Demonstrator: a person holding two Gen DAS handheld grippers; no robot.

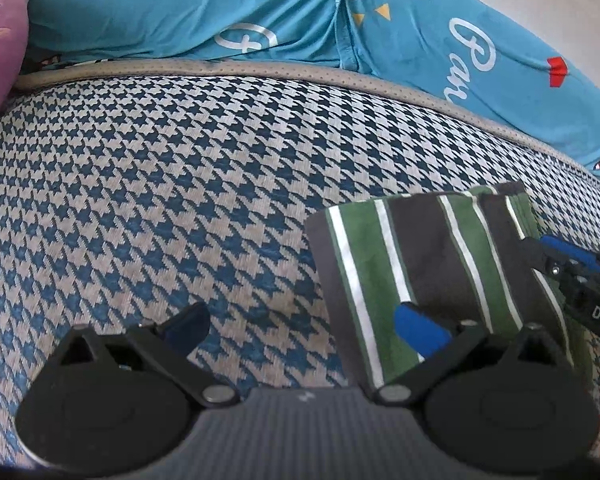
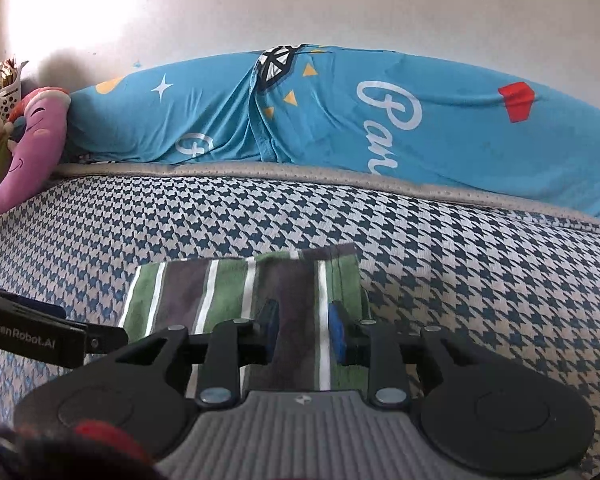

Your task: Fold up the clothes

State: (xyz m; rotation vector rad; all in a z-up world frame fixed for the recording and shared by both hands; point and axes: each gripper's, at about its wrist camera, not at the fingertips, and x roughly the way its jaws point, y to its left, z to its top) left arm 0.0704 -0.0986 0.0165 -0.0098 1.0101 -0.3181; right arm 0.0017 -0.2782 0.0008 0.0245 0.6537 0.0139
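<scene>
1. Striped garment [image 2: 244,300]: folded, green and dark grey with white stripes, lying flat on the bed [image 1: 140,184]. It sits under and ahead of your right fingers, and under the right-hand finger of your left tool.
2. Left gripper [image 1: 304,328]: your fingers are spread wide. The left pad hangs over bare bed cover; the right blue pad [image 1: 420,330] lies over the near left part of the garment. Nothing is held between them.
3. Right gripper [image 2: 303,330]: your fingers stand narrow, a small gap between the blue pads [image 2: 336,332], over the near right part of the garment. Whether they pinch any cloth, you cannot tell from either view.
4. Relation of the tools: in the left wrist view your right tool enters from beyond the right finger, over the garment's right edge; in the right wrist view your left tool shows just outside the left finger.
5. Bed cover: houndstooth weave, dark blue on pale grey, with a grey piped border far ahead of both sets of fingers.
6. Blue bedding [image 2: 380,120]: bright blue with white script, stars and small triangles, bunched along the wall beyond the border.
7. Pink plush toy [image 2: 40,136]: far ahead and left of the fingers, at the bed's edge.
8. White basket [image 2: 8,92]: behind the toy, against the wall.
</scene>
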